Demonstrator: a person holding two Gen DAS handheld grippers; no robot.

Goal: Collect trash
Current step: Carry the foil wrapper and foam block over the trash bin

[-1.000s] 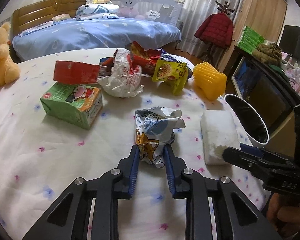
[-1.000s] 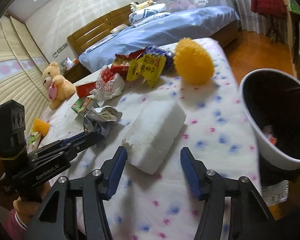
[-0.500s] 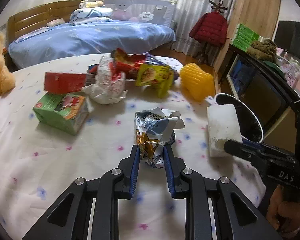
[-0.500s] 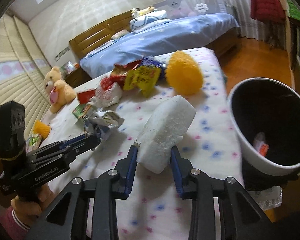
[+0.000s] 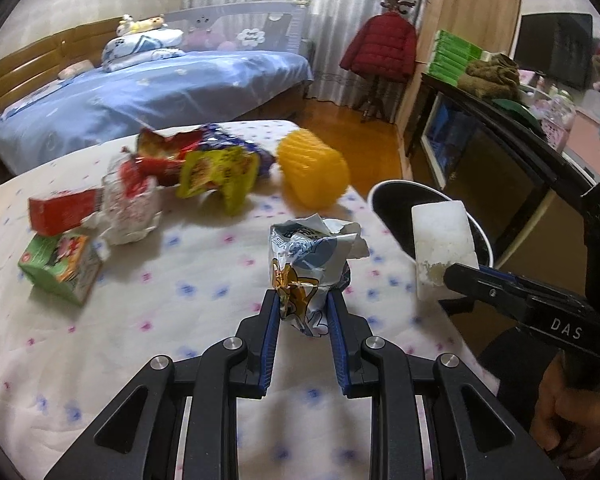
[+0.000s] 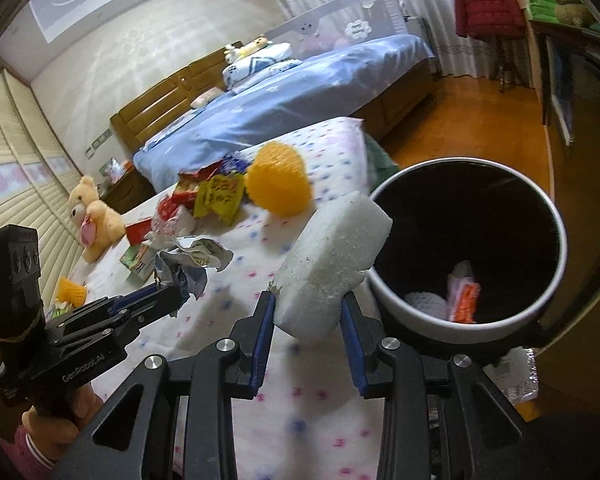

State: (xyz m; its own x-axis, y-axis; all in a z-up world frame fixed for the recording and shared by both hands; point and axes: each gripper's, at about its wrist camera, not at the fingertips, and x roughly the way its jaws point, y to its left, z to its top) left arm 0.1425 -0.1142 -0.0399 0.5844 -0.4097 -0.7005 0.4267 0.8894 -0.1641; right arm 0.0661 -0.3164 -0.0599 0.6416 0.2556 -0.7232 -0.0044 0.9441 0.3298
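Over the flowered bedsheet your right gripper [image 6: 306, 314] clamps its fingers on the white foam block [image 6: 332, 264], lifted beside the round white-rimmed bin [image 6: 556, 216]; your left gripper [image 5: 303, 312] pinches the crumpled blue-and-white wrapper [image 5: 312, 252]; carrying is under way; next, centre each over the bin's mouth before releasing.

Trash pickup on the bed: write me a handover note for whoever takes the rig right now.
Left gripper: jaws shut on the crumpled wrapper, lifted off the bedspread.
Right gripper: jaws shut on the white foam block, beside the bin rim.
Done: a few scraps already lie in the bin.
Left: drop both pieces in, then collect the snack bags, green carton and red box.
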